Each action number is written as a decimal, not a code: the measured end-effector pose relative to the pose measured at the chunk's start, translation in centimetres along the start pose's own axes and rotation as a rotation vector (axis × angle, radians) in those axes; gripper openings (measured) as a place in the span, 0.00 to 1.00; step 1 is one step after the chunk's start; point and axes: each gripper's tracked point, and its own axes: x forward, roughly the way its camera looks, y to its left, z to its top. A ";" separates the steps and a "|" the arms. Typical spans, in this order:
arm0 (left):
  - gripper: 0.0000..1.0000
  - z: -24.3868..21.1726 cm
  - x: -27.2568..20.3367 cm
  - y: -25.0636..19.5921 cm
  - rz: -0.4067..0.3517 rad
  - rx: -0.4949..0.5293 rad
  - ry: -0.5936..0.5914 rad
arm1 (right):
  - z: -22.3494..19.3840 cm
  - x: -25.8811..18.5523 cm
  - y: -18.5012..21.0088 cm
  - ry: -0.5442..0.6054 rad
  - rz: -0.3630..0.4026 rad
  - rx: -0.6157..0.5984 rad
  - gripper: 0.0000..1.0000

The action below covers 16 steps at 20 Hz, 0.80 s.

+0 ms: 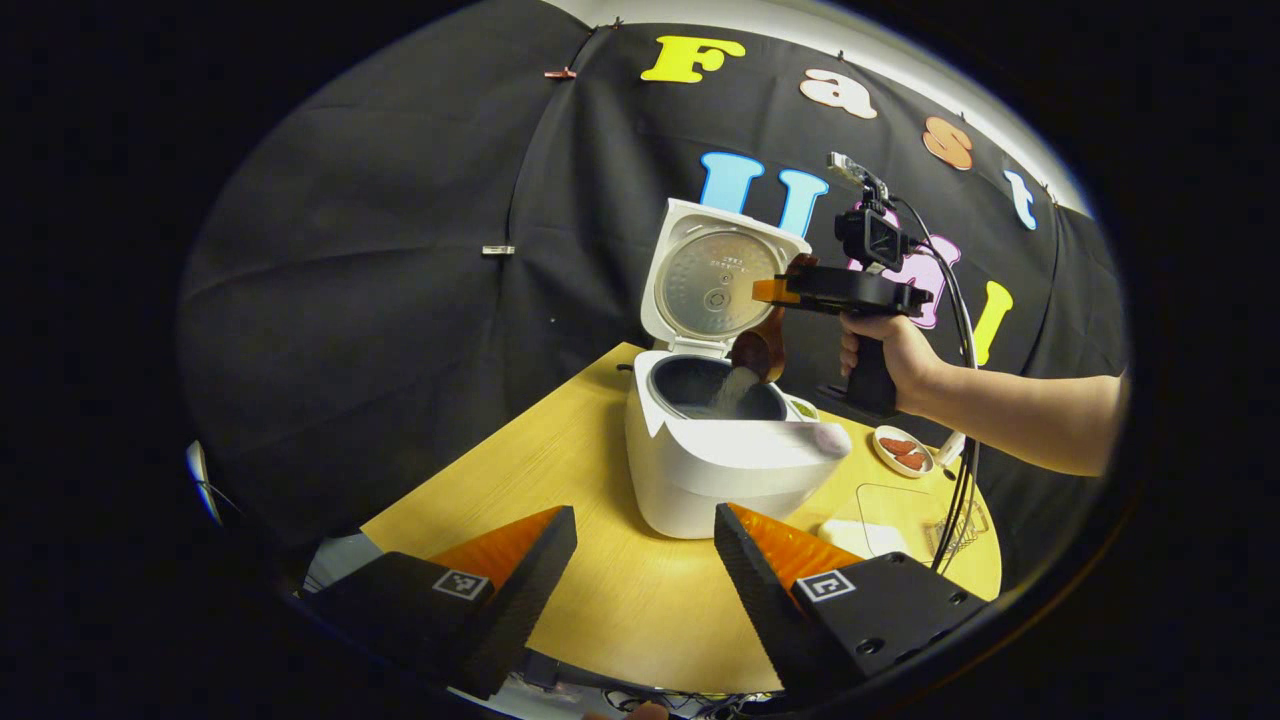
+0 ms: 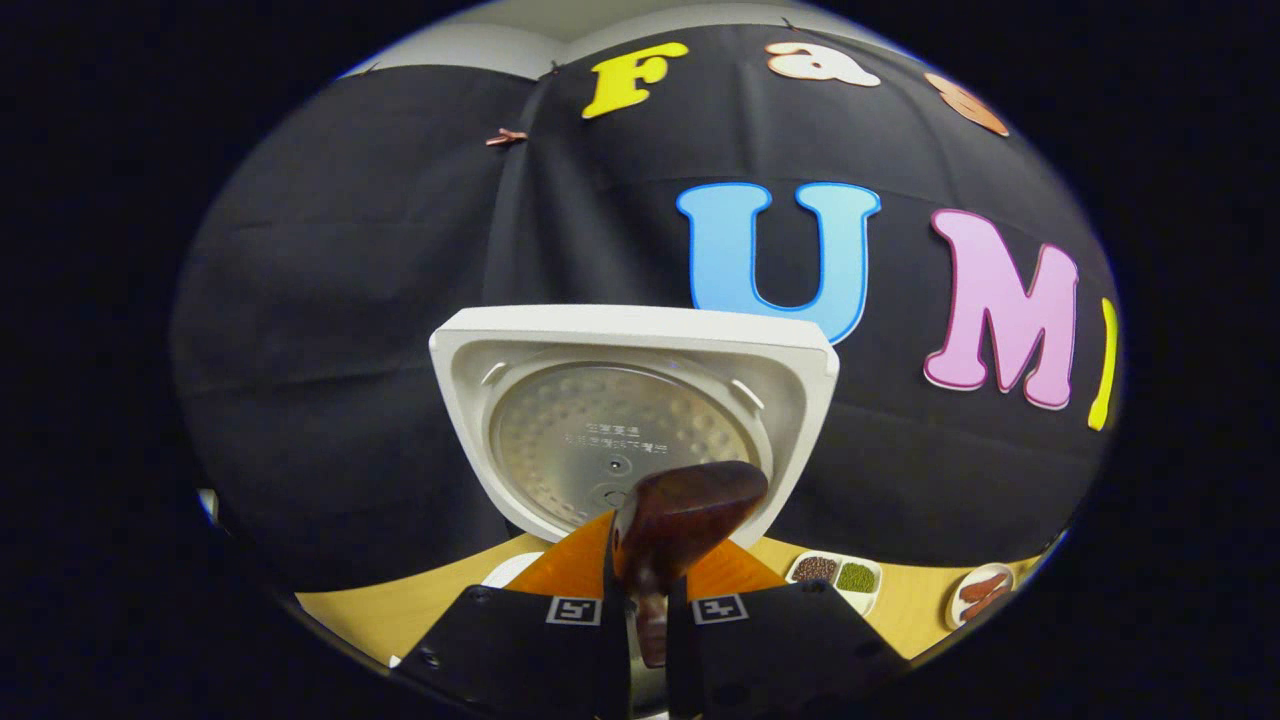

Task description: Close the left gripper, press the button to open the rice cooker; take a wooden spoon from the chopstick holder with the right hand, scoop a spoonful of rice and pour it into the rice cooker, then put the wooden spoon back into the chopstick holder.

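The white rice cooker (image 1: 720, 470) stands on the wooden table (image 1: 560, 470) with its lid (image 1: 715, 275) raised upright. Over the dark inner pot (image 1: 690, 385) a hand holds my right gripper (image 1: 770, 291), which is shut on a dark wooden spoon (image 1: 762, 350). The spoon is tipped down and white rice (image 1: 735, 392) falls from it into the pot. In the right gripper view the spoon (image 2: 690, 512) stands between the fingers of the right gripper (image 2: 655, 560), in front of the lid (image 2: 620, 430). My left gripper (image 1: 645, 515) hangs open and holds nothing, short of the cooker's front.
Right of the cooker lie a small dish with red pieces (image 1: 903, 450), a divided dish of beans (image 2: 835, 575), a clear box with a white block (image 1: 865, 530) and a wire rack (image 1: 960, 525). A black cable (image 1: 965, 400) hangs from the right gripper.
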 end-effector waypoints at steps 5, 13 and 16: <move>0.96 0.0 -0.3 0.2 0.006 -0.007 -0.004 | -1.1 0.1 2.3 -0.005 0.048 -0.133 0.18; 0.96 0.0 -0.6 -0.6 -0.001 0.003 -0.012 | 2.8 -2.7 1.7 -0.049 0.094 0.098 0.18; 0.96 -0.1 -0.7 -1.6 -0.015 0.013 -0.017 | 5.5 -5.1 -1.6 -0.088 0.068 0.278 0.18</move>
